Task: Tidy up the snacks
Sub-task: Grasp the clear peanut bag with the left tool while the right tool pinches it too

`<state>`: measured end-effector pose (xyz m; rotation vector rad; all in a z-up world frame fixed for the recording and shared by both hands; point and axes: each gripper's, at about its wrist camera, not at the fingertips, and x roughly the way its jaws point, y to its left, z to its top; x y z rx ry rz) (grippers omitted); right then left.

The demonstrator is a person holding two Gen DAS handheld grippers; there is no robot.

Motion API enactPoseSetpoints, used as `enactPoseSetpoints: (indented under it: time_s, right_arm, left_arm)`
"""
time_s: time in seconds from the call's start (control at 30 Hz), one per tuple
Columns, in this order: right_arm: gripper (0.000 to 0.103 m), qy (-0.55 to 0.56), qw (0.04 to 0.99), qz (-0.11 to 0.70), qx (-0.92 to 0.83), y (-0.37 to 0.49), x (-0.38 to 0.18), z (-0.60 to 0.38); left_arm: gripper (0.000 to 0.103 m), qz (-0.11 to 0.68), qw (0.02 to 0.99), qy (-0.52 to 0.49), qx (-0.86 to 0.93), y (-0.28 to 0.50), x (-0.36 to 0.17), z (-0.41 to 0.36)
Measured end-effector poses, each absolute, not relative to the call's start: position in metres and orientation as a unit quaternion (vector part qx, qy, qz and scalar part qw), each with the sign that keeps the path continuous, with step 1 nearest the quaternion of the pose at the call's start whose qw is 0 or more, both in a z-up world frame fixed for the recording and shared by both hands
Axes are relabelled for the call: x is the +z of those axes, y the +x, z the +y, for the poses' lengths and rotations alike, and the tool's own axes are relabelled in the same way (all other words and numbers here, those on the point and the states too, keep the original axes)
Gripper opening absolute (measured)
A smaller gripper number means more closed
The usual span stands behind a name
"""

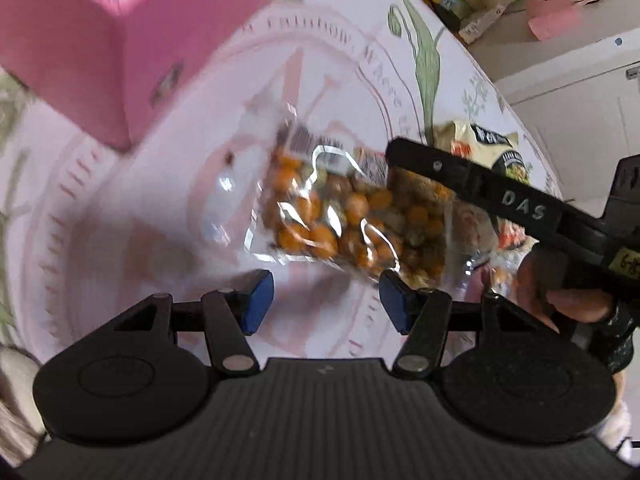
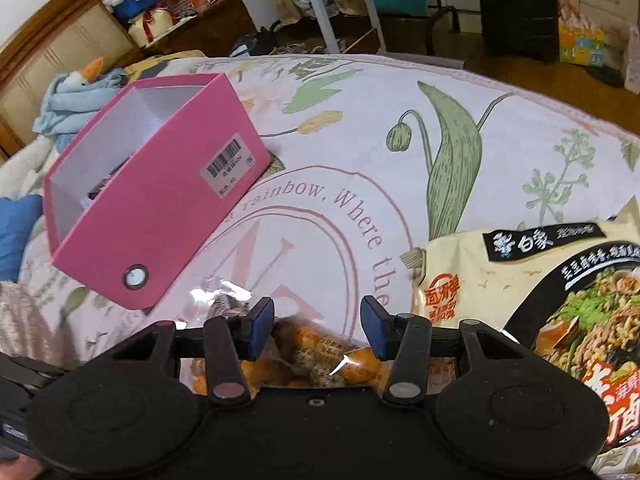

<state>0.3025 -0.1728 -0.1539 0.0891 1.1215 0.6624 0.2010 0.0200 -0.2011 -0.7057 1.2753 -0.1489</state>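
Note:
A clear bag of orange snack balls (image 1: 344,216) lies on the flowered cloth (image 1: 180,208), just ahead of my open, empty left gripper (image 1: 326,300). In the right wrist view the same bag (image 2: 320,352) lies under and just behind my open right gripper (image 2: 318,328), not gripped. A pink box (image 2: 160,208) stands open to the left with a few items inside; it also shows in the left wrist view (image 1: 132,40). A cream instant-noodle packet (image 2: 540,304) lies at the right. The right gripper's black finger (image 1: 500,196) reaches over the bag in the left view.
The cloth (image 2: 360,152) covers a bed. A blue towel with a goose toy (image 2: 76,92) lies behind the box. A wooden headboard and cluttered bedside stand (image 2: 192,20) are at the back left. Bags and a dark cabinet (image 2: 516,4) stand beyond the bed.

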Motion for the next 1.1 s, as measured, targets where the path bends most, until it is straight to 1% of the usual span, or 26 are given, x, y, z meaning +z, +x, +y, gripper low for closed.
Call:
enactPoseSetpoints:
  time_s: [0.13, 0.2, 0.27, 0.33, 0.37, 0.4, 0.47, 0.53, 0.6, 0.7, 0.83, 0.9, 1.0, 1.1]
  right_arm:
    - [0.055, 0.051, 0.761, 0.557, 0.330, 0.294, -0.156, -0.181]
    - [0.055, 0.076, 0.749, 0.572, 0.325, 0.285, -0.158, -0.191]
    - [0.055, 0.089, 0.743, 0.581, 0.320, 0.272, -0.158, -0.198]
    - [0.056, 0.065, 0.743, 0.582, 0.325, 0.258, -0.153, -0.195]
    - [0.059, 0.049, 0.743, 0.581, 0.328, 0.252, -0.151, -0.191]
    - [0.065, 0.027, 0.744, 0.579, 0.333, 0.244, -0.148, -0.185]
    - [0.073, -0.018, 0.749, 0.571, 0.336, 0.228, -0.145, -0.173]
    - [0.076, -0.072, 0.754, 0.559, 0.337, 0.211, -0.144, -0.158]
    - [0.087, -0.118, 0.759, 0.545, 0.335, 0.195, -0.147, -0.144]
    - [0.093, -0.158, 0.770, 0.530, 0.319, 0.181, -0.151, -0.129]
    - [0.096, -0.216, 0.779, 0.514, 0.287, 0.164, -0.163, -0.114]
    - [0.096, -0.229, 0.775, 0.521, 0.275, 0.166, -0.169, -0.109]
    - [0.094, -0.179, 0.784, 0.532, 0.264, 0.179, -0.169, -0.118]
    - [0.094, -0.170, 0.788, 0.526, 0.269, 0.183, -0.170, -0.124]
  left_arm:
    - [0.058, 0.568, 0.742, -0.351, -0.058, 0.198, -0.204, 0.025]
    - [0.058, 0.559, 0.744, -0.363, -0.049, 0.198, -0.205, 0.030]
    - [0.054, 0.554, 0.751, -0.357, -0.045, 0.197, -0.204, 0.033]
    - [0.049, 0.552, 0.755, -0.350, -0.044, 0.199, -0.205, 0.032]
    - [0.048, 0.552, 0.758, -0.344, -0.044, 0.198, -0.205, 0.031]
    - [0.046, 0.550, 0.761, -0.341, -0.047, 0.199, -0.204, 0.030]
    - [0.042, 0.554, 0.761, -0.332, -0.057, 0.198, -0.203, 0.027]
    - [0.042, 0.558, 0.756, -0.335, -0.063, 0.199, -0.204, 0.026]
    - [0.042, 0.568, 0.751, -0.328, -0.072, 0.201, -0.205, 0.023]
    - [0.042, 0.583, 0.742, -0.318, -0.093, 0.201, -0.204, 0.019]
    - [0.045, 0.588, 0.745, -0.297, -0.107, 0.198, -0.202, 0.012]
    - [0.045, 0.588, 0.747, -0.291, -0.110, 0.198, -0.202, 0.010]
    - [0.046, 0.584, 0.753, -0.282, -0.115, 0.195, -0.200, 0.007]
    - [0.046, 0.582, 0.756, -0.272, -0.123, 0.194, -0.199, 0.004]
